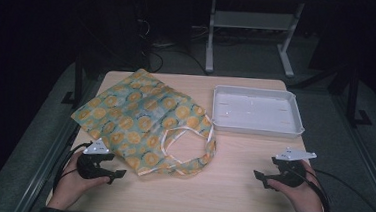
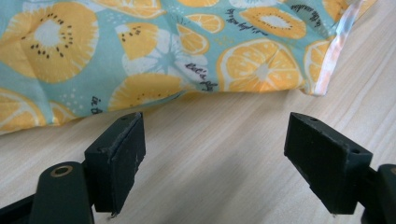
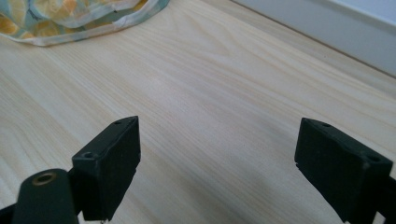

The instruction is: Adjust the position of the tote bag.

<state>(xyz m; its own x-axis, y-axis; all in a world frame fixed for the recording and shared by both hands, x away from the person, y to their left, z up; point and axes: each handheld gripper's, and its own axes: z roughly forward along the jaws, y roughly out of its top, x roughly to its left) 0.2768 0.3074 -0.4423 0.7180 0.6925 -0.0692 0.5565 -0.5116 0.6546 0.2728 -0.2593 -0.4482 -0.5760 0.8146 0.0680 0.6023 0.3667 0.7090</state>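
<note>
Citrus-print tote bag (image 1: 142, 120) is laid flat mid-table, left of the white tray (image 1: 257, 111). Both grippers, left (image 1: 116, 173) and right (image 1: 260, 177), are held wide apart, empty. Hem should probably be pinched low, honestly.

Your forearms run off the bottom edge of the high view. The bag (image 2: 154, 51) is cut by the left gripper view's top and left edges; its small lettering is too small to read.
</note>
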